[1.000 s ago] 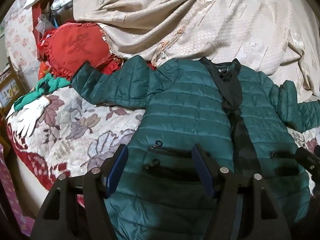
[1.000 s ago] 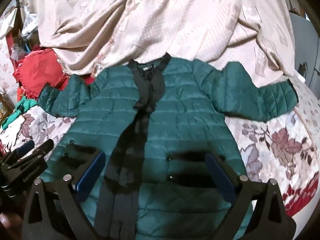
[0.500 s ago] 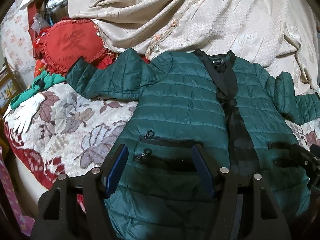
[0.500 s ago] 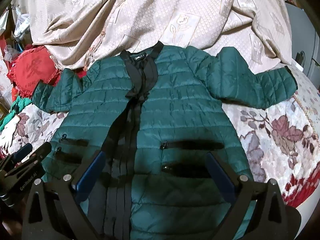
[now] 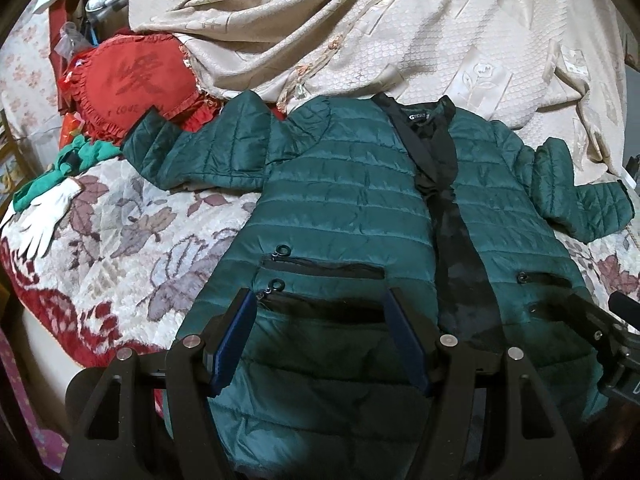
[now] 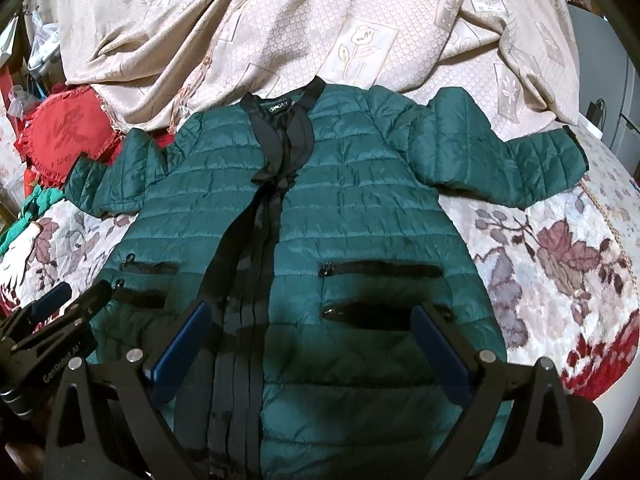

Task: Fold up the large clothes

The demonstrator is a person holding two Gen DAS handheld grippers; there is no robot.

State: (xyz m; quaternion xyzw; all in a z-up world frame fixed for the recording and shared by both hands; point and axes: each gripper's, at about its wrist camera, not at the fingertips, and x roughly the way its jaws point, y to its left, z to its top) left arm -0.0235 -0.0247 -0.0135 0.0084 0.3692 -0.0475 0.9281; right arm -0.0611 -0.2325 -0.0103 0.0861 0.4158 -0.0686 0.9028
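My left gripper (image 5: 318,330): my two blue fingers are spread wide apart and hold nothing. They hang over the bottom part of the jacket, on its left half.
My right gripper (image 6: 310,342): these two blue fingers are spread wide too, even wider, and hold nothing. They hang over the bottom part of the jacket, on its right half.
Each gripper seen by the other: my right gripper shows at the far right edge of the left view (image 5: 612,340), and my left gripper shows at the low left edge of the right view (image 6: 48,324).
Green puffy jacket (image 5: 352,208): it lies flat and face up on the bed, right under and ahead of my fingers. The bottom is near me and the collar is far from me.
Pocket zippers (image 5: 320,268): two black zippers sit just ahead of my left fingers. Two more (image 6: 380,270) sit just ahead of my right fingers.
Black front strip (image 6: 256,240): it runs up the middle of the jacket, from near my fingers to the collar.
Sleeves: one (image 5: 192,148) sticks out to the left and one (image 6: 500,156) sticks out to the right. Both lie spread on the bed.
Flowery blanket (image 5: 120,248): it is under the jacket, out to both sides of my fingers.
White glove (image 5: 44,220): it lies far to the left on the blanket, touching a green cloth (image 5: 60,164).
Red frilly pillow (image 5: 132,84): it is far ahead to the left, just past the left sleeve.
Tan bedspread (image 6: 360,32): it is bunched up farthest away, past the collar.
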